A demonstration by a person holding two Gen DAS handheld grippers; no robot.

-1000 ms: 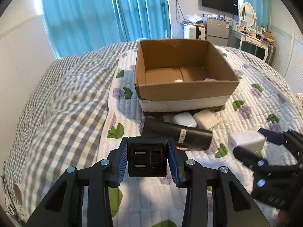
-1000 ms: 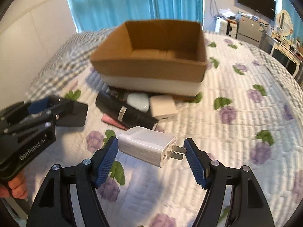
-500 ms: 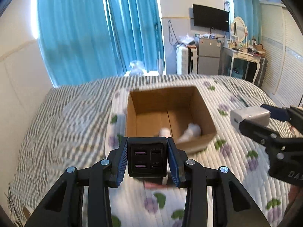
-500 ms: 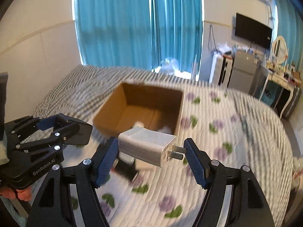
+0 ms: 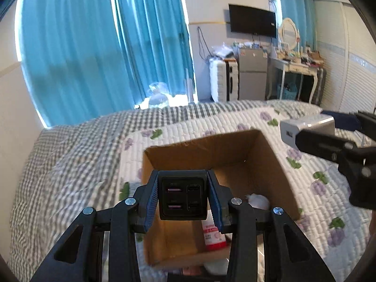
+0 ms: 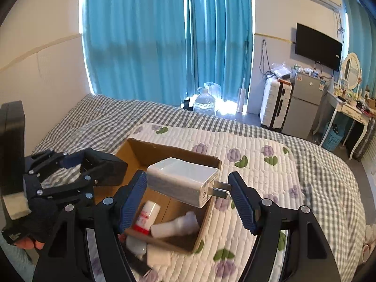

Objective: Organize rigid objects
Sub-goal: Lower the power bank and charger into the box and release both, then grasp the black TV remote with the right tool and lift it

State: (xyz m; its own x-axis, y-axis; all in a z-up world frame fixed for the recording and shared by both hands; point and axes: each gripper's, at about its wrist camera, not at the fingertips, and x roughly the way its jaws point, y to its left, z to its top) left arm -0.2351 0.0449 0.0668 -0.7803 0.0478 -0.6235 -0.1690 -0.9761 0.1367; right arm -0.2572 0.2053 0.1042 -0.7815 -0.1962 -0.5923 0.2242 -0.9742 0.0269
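My left gripper (image 5: pixel 183 195) is shut on a black multi-port USB charger (image 5: pixel 182 196), held above the near left part of an open cardboard box (image 5: pixel 211 155). My right gripper (image 6: pixel 188 188) is shut on a white wall charger (image 6: pixel 181 181), gripped lengthwise with its prongs against the right pad, above the box (image 6: pixel 164 150). In the box lie a red-and-white tube (image 6: pixel 146 216) and a white bottle (image 6: pixel 174 228). Each view shows the other gripper: the right gripper (image 5: pixel 312 127) hangs at the right over the box's far corner. The left gripper (image 6: pixel 101 164) is at the left.
The box stands on a floral quilt (image 6: pixel 258 164) over a checked sheet (image 6: pixel 98 122). Small white items (image 6: pixel 157 256) lie on the quilt in front of the box. A dark headboard (image 6: pixel 11 141) rises at the left. Beyond the bed are curtains, a suitcase and a fridge.
Both grippers have risen and moved forward with their chargers, from low over the quilt in front of the box to above it. The box's inside now shows from above.
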